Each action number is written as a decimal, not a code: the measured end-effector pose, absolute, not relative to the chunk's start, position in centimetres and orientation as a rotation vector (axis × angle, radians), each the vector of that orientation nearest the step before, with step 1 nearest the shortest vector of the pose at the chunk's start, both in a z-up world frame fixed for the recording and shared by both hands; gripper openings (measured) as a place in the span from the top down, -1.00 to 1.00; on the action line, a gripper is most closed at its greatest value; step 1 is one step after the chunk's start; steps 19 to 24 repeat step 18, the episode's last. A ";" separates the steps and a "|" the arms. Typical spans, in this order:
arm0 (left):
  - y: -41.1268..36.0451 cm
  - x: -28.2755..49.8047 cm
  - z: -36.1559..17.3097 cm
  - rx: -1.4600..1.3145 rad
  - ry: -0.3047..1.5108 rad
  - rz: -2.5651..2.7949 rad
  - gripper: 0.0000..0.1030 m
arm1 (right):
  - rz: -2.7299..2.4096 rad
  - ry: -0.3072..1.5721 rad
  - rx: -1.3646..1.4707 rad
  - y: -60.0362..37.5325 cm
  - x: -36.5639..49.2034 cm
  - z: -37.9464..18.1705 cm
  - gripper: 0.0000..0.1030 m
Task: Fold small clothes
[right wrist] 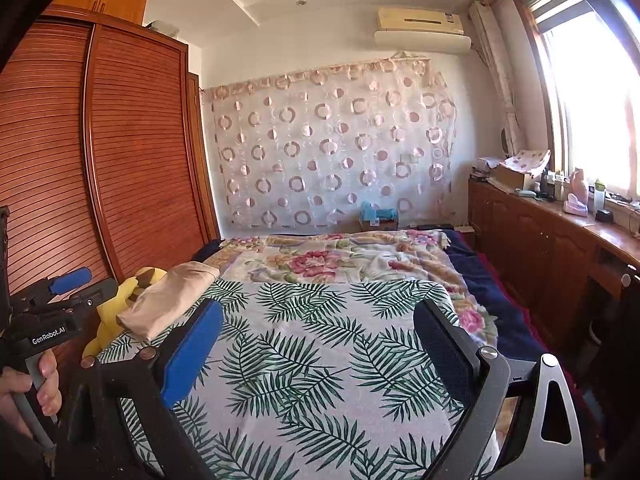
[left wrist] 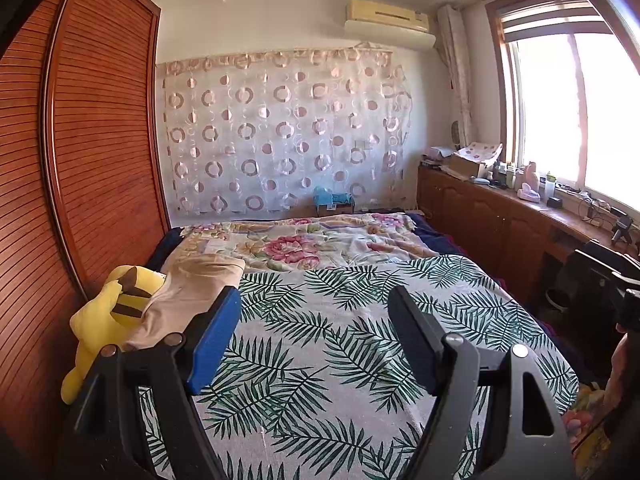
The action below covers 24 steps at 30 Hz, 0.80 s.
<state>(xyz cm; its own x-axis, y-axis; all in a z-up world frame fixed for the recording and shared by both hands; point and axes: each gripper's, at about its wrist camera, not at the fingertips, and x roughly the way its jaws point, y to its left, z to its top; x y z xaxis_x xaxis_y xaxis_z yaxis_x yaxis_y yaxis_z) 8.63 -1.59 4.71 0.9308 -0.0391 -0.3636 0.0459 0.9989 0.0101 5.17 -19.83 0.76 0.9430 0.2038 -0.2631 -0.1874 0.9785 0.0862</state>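
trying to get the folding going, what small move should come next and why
Probably reach the left gripper toward the beige garment at the bed's left edge. Both the left gripper and the right gripper stand open and empty over the palm-leaf sheet, and the garment lies bunched against the yellow plush toy, so nothing is in hand yet.

You face a bed (left wrist: 360, 340) under a palm-leaf sheet, a louvred wooden wardrobe (left wrist: 92, 152) on your left, a circle-patterned curtain (left wrist: 280, 132) ahead, and a sunlit window (left wrist: 568, 108) above low cabinets (left wrist: 480, 216).
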 end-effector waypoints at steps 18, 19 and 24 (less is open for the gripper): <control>-1.7 8.5 4.7 0.023 0.365 -0.047 -0.49 | 0.205 0.266 0.056 -20.4 5.1 0.7 -0.88; -1.7 8.5 4.7 0.023 0.365 -0.047 -0.49 | 0.205 0.266 0.056 -20.4 5.1 0.7 -0.88; -1.7 8.5 4.7 0.023 0.365 -0.047 -0.49 | 0.205 0.266 0.056 -20.4 5.1 0.7 -0.88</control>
